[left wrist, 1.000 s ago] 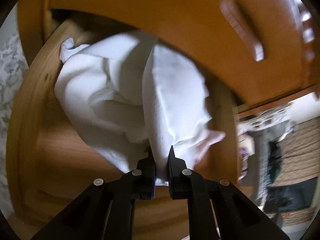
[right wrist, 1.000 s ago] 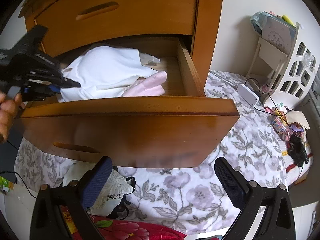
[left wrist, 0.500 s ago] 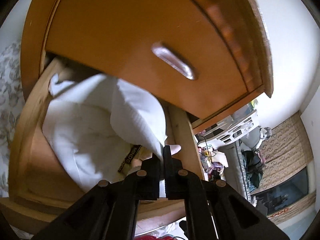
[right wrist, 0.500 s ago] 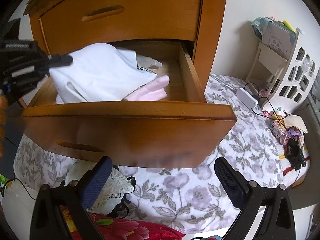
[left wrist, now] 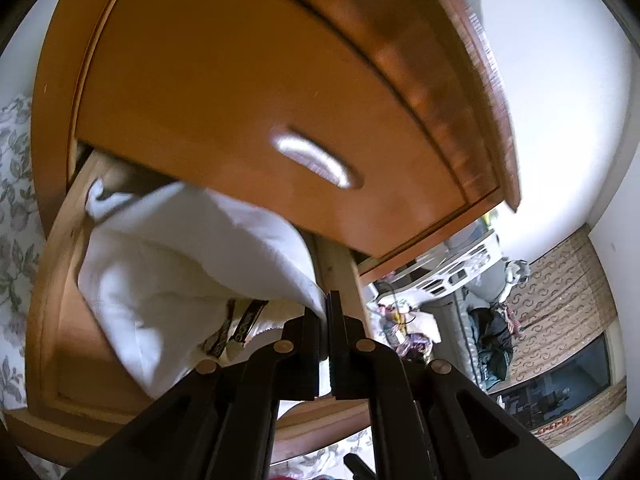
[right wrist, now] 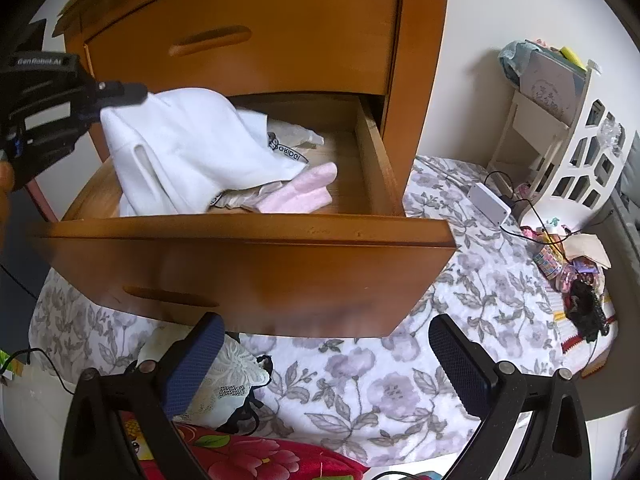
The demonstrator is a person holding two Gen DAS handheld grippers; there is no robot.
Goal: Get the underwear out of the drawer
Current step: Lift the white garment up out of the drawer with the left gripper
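Left gripper [right wrist: 138,92] is clenched on one corner of the white underwear [right wrist: 188,148], so most of it hangs w/ its bottom inside the open drawer [right wrist: 248,232] (not out yet). Right gripper [right wrist: 324,360] gapes empty below the drawer front, prob. waiting.

The black plastic body of the left gripper [right wrist: 138,94] carries the pale lettering "GenRobot.AI" near its top edge. A dark printed waistband [right wrist: 288,150] on the white cotton underwear [right wrist: 188,148] bears white letters, possibly "GRIDGI", too warped to read surely.
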